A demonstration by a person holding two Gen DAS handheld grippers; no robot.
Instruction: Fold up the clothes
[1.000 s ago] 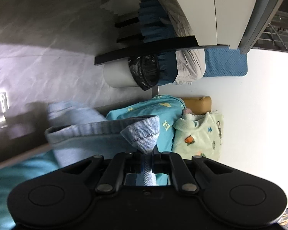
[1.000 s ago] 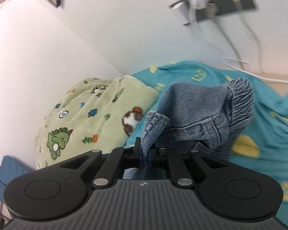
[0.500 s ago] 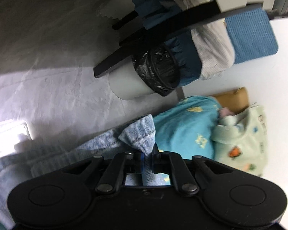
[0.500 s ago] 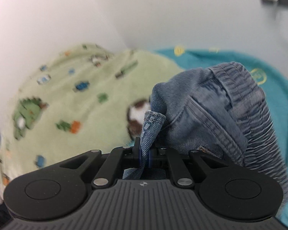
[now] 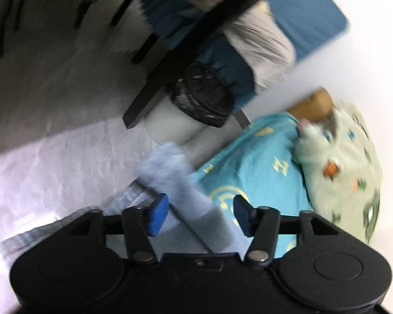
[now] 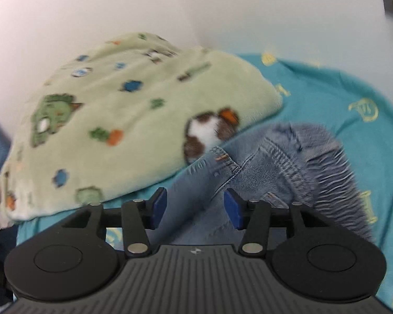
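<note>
both the left gripper (image 5: 199, 216) and the right gripper (image 6: 195, 208) had just opened, releasing the jeans (image 6: 269, 162). the denim looked soft, limp and fairly heavy. it was best pinched at a seam or the waistband.

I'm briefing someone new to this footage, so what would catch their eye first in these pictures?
Probably the blue jeans, sprawled on the teal bedsheet between the jaws of the right gripper, which have just been opening and no longer pinch them. Beside them lies the pale green cartoon blanket, bunched against the wall. The left gripper has likewise just been opening over the jeans' pale end.
</note>
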